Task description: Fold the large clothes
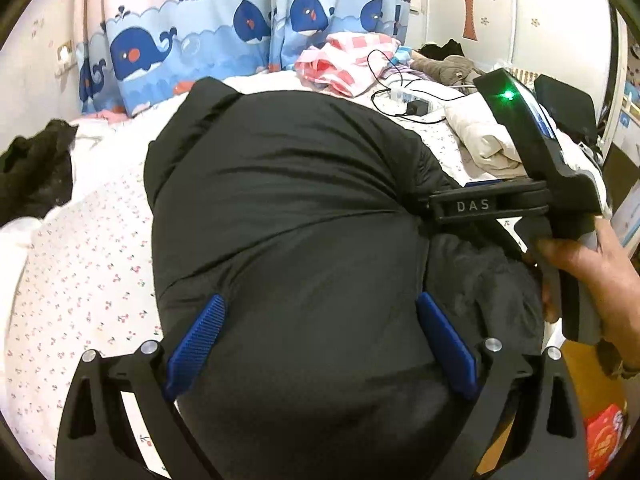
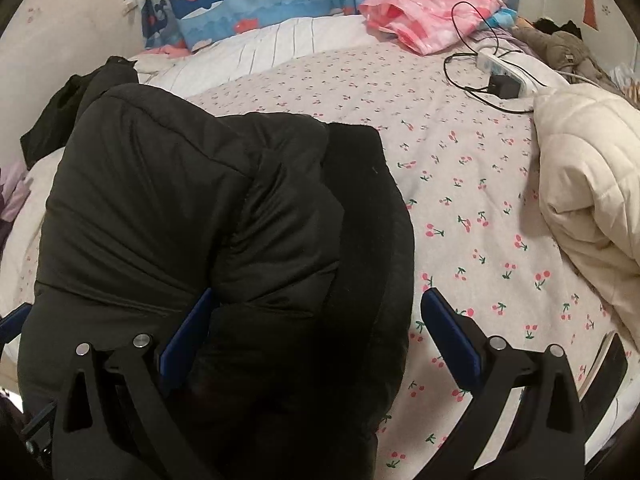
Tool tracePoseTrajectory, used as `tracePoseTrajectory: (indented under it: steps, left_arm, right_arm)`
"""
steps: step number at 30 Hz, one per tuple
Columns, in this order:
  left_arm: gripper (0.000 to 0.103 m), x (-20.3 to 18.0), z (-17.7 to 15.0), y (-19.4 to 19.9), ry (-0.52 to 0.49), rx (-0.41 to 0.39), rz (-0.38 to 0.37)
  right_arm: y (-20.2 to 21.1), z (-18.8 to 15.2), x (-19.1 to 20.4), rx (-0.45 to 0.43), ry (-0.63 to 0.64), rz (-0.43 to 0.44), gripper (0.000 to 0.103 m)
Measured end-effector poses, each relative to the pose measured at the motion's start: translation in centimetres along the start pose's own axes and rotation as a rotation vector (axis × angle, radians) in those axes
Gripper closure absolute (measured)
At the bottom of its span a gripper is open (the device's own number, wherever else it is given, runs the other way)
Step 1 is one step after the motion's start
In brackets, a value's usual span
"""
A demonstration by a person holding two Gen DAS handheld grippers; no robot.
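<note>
Black puffer jacket lay bundled on the cherry-print bedsheet, already folded into a thick block. In my left wrist view its long axis ran 6 to 12, from right under the camera out toward the whale curtain. In the right wrist view the same jacket filled 9 through 6, with bare sheet from 12 to 4.

Left gripper: jaws spread near full width, still easing apart slightly, blue pads sitting either side of the padded bulk. Fabric was between them, but I saw no pinch, so I read it as not holding.

Right gripper: also wide open, left pad against the jacket's fold, right pad over bare sheet. It straddled the jacket's right edge, holding nothing. In the left view it sat at 3, gripped by a hand.

My read: both grippers were equally close, left centred over the block, right on its 3 o'clock edge. Any next fold or press would run along that 6–12 axis.

Cream jacket sat well apart at 3, untouched.
</note>
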State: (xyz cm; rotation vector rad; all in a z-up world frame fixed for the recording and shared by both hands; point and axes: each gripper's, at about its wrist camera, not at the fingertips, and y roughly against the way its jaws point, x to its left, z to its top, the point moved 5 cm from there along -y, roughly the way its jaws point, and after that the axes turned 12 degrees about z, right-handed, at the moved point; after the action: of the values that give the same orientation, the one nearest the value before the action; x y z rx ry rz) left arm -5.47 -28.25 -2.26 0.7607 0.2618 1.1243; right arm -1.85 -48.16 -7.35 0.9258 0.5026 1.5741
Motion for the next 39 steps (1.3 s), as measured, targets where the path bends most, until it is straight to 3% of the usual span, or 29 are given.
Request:
tracePoseTrajectory:
  steps: [9, 12, 14, 15, 19, 24, 30, 33, 36, 39]
  left_arm:
    - [0.010, 0.0, -0.2, 1.8, -0.069, -0.074, 0.057]
    - [0.010, 0.9, 0.2, 2.4, -0.037, -0.094, 0.038]
    - [0.010, 2.8, 0.5, 2.2, 0.060, -0.072, -0.031]
    - [0.010, 4.8, 0.6, 1.6, 0.176, -0.035, -0.099]
    - [0.007, 12.4, -0.4, -2.4, 0.571, 0.097, -0.229]
    - [0.007, 16.1, -2.2, -7.1, 0.752, 0.197, -0.259]
    - [0.007, 12.9, -1.7, -10.1, 0.775, 0.245, -0.418]
    - [0.007, 10.8, -0.7, -10.7, 0.728, 0.262, -0.478]
    - [0.007, 9.1, 1.0, -10.0, 0.588, 0.241, -0.443]
    - [0.007, 8.9, 2.2, -9.4, 0.523, 0.229, -0.460]
  right_arm:
    - [-0.2, -0.6, -1.1, -0.017, -0.045, 0.024, 0.006]
    - [-0.2, -0.7, -1.6, -0.022, -0.064, 0.037, 0.006]
    - [-0.1, -0.9, -2.1, -0.025, -0.091, 0.056, 0.006]
    - [-0.2, -1.0, -2.4, -0.026, -0.102, 0.062, 0.006]
    - [-0.4, -1.5, -3.7, -0.028, -0.163, 0.106, 0.006]
    - [-0.8, -2.1, -4.9, -0.035, -0.248, 0.179, 0.006]
    - [-1.2, -2.3, -6.3, -0.046, -0.318, 0.210, 0.006]
    - [-1.4, -2.7, -6.8, -0.060, -0.359, 0.219, 0.006]
    - [-1.5, -2.8, -6.5, -0.059, -0.385, 0.214, 0.006]
    - [-1.6, -2.5, -4.8, -0.084, -0.408, 0.257, 0.006]
